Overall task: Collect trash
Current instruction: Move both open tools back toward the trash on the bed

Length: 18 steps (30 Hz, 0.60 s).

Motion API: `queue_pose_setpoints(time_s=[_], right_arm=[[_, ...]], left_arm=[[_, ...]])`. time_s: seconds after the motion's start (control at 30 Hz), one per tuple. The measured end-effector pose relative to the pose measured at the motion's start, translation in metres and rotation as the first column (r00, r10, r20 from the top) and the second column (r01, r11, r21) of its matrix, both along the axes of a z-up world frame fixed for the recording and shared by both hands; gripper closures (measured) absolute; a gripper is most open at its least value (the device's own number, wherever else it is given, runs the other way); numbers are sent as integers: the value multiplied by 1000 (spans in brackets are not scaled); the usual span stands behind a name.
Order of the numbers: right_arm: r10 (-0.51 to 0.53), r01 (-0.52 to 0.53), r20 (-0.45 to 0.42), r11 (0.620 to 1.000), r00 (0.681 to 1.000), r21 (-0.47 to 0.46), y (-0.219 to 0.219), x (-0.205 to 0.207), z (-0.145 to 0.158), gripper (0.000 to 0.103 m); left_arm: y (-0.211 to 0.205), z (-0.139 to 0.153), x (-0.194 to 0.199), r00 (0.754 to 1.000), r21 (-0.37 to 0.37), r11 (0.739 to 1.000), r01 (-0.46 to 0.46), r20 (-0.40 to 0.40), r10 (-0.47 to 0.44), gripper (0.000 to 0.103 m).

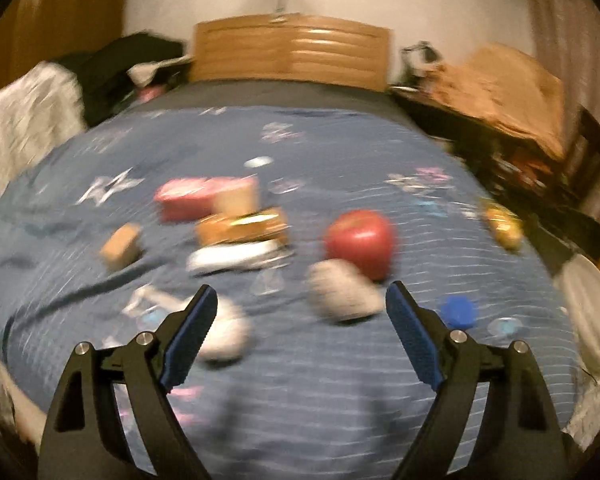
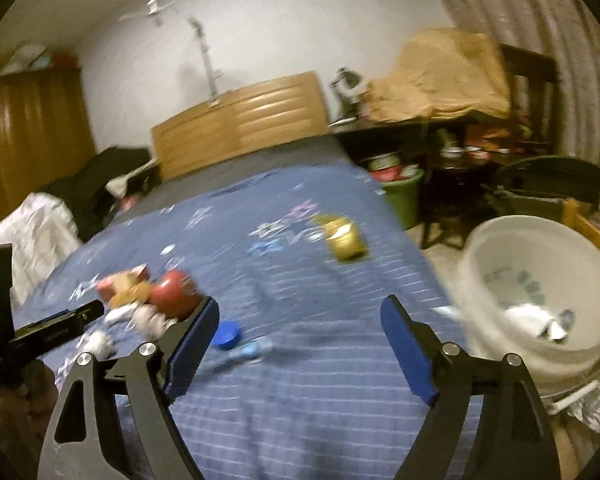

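Note:
Trash lies scattered on a blue bedspread point(image 1: 300, 380). In the left wrist view I see a crumpled paper ball point(image 1: 342, 294), a second white wad point(image 1: 226, 334), a blue bottle cap point(image 1: 458, 311), a gold wrapper point(image 1: 502, 222), a pink box point(image 1: 188, 198), a brown snack packet point(image 1: 240, 228) and a red apple point(image 1: 360, 242). My left gripper point(image 1: 300, 300) is open and empty above the near wads. My right gripper point(image 2: 300, 312) is open and empty; the blue cap point(image 2: 226, 335) and gold wrapper point(image 2: 344, 240) lie ahead. A white bucket point(image 2: 500, 292) holding some trash stands right of the bed.
A wooden headboard point(image 1: 292, 50) is at the far end. A cluttered desk point(image 2: 440, 120) and a green bin point(image 2: 404, 196) stand to the right. Clothes are piled at the far left point(image 1: 112, 68). The left gripper's handle point(image 2: 44, 332) shows at the right view's left edge.

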State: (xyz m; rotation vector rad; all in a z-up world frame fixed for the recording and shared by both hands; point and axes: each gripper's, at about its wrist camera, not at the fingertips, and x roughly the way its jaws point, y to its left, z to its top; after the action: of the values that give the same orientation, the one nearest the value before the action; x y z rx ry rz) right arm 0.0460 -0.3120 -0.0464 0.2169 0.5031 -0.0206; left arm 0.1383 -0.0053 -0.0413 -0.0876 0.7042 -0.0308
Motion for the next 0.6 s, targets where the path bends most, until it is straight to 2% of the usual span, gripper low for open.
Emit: queue_pose_setpoints(time_s=[0.13,0.23,0.47,0.6], right_arm=[[85,-86,-46,996,995,-36,50,17,-6,19],[139,-143,-70,988,988,-56,86,28,-10,19],[252,-261,-92,961,963,-96,142,54,-11,18],[355,-363,-81,921,931,-139,183,76,1,16]], left_arm=[[76,-21,-1,989,-71,987,-145,-44,142,20],[112,-27,1,977,-96,973,-210,-50,206,20],[177,-26,14,944,-101,940,-327,8,329,20],[205,-26,28,921,-114,918,-381,44,388,20]])
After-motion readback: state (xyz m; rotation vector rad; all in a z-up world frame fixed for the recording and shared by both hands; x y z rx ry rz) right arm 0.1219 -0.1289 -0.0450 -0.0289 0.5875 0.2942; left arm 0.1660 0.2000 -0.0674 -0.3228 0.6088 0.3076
